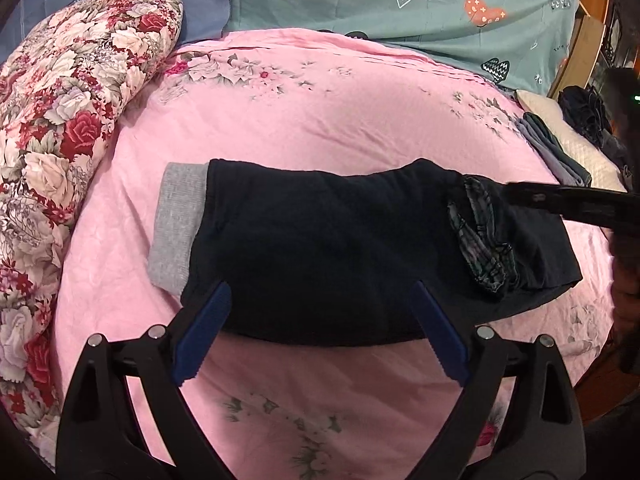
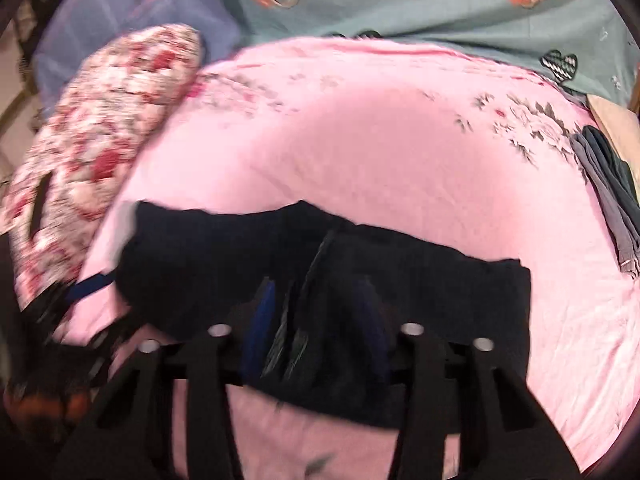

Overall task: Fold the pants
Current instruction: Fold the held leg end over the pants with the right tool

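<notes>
Left tongs (image 1: 320, 300) released, blue pads (image 1: 202, 334) spread wide, tips just at the near edge of the pants (image 1: 320, 248), nothing between them. Right tongs (image 2: 316, 312) blurred in their own view; blue fingers (image 2: 260, 320) sit fairly close together with dark cloth and the plaid lining bunched between them, but whether they actually pinch it, cannot tell. In the left view the right tongs (image 1: 516, 196) come in from the right edge as a dark bar, reaching the plaid waistband area (image 1: 480, 240) of the pants.

Pants: dark navy, folded into a compact bundle, lying across the middle of the bed on the pink floral sheet (image 1: 320, 120). Grey ribbed cuff (image 1: 176, 228) sticks out at the left end; plaid lining shows at the right end, turned up.

Red-and-white floral quilt (image 1: 60, 140) rolled along the left side of the bed. Teal bedding with heart prints (image 1: 400, 8) at the far edge. Small stack of grey folded clothes (image 1: 556, 152) at the right, well apart from the pants, beside a cream quilted pillow (image 1: 576, 140) with a dark garment on it.
</notes>
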The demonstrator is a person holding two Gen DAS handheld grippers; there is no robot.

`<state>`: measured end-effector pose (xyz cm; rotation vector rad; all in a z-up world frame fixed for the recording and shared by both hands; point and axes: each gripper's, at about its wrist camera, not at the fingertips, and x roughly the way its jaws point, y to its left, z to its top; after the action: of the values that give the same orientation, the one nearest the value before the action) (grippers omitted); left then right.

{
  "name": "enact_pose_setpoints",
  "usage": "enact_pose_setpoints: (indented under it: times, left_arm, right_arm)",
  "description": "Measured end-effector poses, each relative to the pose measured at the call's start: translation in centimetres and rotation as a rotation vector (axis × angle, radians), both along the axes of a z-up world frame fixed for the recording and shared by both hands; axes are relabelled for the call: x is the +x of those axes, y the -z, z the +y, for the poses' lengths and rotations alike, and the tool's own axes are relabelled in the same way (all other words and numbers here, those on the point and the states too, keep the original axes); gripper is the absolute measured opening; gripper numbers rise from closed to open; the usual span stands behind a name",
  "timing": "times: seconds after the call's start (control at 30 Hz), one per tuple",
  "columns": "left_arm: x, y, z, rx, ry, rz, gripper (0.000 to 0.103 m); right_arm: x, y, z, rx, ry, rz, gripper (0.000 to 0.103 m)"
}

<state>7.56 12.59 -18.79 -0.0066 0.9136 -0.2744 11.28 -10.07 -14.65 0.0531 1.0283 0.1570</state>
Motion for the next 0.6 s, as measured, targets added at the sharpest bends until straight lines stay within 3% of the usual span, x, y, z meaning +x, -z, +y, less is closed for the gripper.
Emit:
enact_pose_setpoints:
  times: [0.03, 0.2, 0.37, 0.43, 0.6]
  left_arm:
    - [-0.1, 0.0, 0.1, -0.001, -0.003, -0.002, 0.093]
    - [-0.6, 0.2, 1.5, -0.031, -0.043, 0.001, 0.093]
    - [-0.8, -0.2, 1.3, -0.011, -0.025, -0.026, 0.093]
    - [-0.7, -0.3, 0.9, -0.019, 0.000, -0.033, 0.093]
    - [-0.4, -0.6, -1.1, -0.022, 0.076, -0.065, 0.093]
  right_arm:
    - [0.5, 0.7, 0.5, -0.002, 0.003, 0.020, 0.032]
    - [2.4, 5.4, 1.9, -0.127, 0.077, 0.185, 0.032]
    - [2.4, 6.4, 2.8, -0.220, 0.123, 0.187, 0.031]
    - [2.6, 6.2, 2.8, -0.210, 0.120, 0.193, 0.017]
    - [1.0, 3.4, 0.9, -0.074, 0.130, 0.159, 0.007]
